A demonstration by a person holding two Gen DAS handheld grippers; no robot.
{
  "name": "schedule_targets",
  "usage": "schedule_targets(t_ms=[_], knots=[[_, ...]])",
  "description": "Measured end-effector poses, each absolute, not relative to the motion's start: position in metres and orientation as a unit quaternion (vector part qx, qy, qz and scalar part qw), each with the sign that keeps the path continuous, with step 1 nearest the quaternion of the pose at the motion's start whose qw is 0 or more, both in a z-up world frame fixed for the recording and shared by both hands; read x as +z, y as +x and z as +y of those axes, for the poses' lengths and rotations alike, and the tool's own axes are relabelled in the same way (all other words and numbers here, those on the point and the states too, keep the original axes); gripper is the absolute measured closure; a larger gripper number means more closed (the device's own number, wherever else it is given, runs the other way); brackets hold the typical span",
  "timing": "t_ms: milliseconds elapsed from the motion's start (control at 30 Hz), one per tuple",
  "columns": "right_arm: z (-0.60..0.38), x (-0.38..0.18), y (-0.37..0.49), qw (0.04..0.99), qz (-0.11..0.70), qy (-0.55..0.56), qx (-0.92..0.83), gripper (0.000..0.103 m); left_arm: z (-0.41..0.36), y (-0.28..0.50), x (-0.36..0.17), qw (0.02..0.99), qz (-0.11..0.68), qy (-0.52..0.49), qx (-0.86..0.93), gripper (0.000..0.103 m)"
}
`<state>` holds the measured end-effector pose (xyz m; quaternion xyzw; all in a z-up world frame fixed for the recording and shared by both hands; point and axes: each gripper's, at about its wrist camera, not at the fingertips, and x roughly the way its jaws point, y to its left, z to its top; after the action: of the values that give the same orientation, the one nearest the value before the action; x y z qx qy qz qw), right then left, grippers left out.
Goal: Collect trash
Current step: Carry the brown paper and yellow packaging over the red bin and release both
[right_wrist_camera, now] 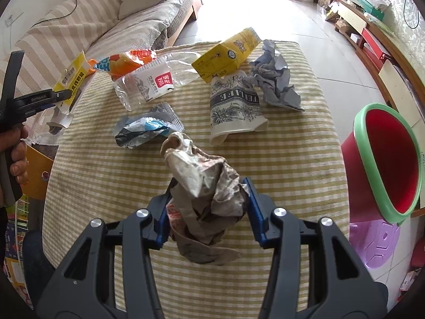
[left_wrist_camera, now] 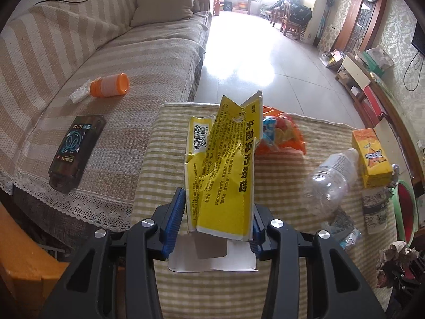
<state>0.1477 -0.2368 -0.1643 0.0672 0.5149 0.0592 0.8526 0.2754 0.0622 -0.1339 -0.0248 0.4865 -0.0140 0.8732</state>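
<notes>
My left gripper [left_wrist_camera: 216, 210] is shut on a torn yellow cardboard package [left_wrist_camera: 223, 164] and holds it above the left edge of the striped table [left_wrist_camera: 212, 287]; it also shows in the right wrist view [right_wrist_camera: 70, 77]. My right gripper [right_wrist_camera: 207, 196] is shut on a crumpled brown paper wad [right_wrist_camera: 204, 186] above the table's near side. On the table lie a clear plastic bottle [right_wrist_camera: 156, 79], an orange snack bag [right_wrist_camera: 127, 62], a yellow carton [right_wrist_camera: 228, 53], a paper cup [right_wrist_camera: 233, 106], crumpled grey paper [right_wrist_camera: 273, 79] and a foil wrapper [right_wrist_camera: 143, 130]. A red bin with green rim [right_wrist_camera: 385, 159] stands right of the table.
A striped sofa [left_wrist_camera: 66, 53] at left carries an orange bottle [left_wrist_camera: 110, 85] and a dark box [left_wrist_camera: 75, 148]. A purple stool [right_wrist_camera: 374, 242] is under the bin. A low cabinet [right_wrist_camera: 372, 34] lines the right wall. Tiled floor [left_wrist_camera: 252, 53] lies beyond the table.
</notes>
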Motion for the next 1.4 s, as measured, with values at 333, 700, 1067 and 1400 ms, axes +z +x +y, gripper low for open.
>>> schedule_targets(t_ms=[333,700,1067,1400], knots=[[-0.264,-0.122,0.122,0.876,0.472,0.084,0.056,0.056,0.012,0.214,-0.075,0.892,0.446,-0.005,-0.072,0.063],[-0.321,-0.100,0.102,0.888,0.443,0.118,0.022,0.056,-0.072,0.181,-0.052,0.889,0.434,0.020,-0.148,0.063],[-0.415,-0.092,0.092,0.894,0.418,0.158,-0.038,0.056,-0.178,0.176,-0.048,0.866,0.436,0.032,-0.243,0.062],[-0.504,-0.101,0.073,0.887,0.407,0.199,-0.092,0.056,-0.292,0.175,-0.056,0.838,0.443,0.059,-0.314,0.062]])
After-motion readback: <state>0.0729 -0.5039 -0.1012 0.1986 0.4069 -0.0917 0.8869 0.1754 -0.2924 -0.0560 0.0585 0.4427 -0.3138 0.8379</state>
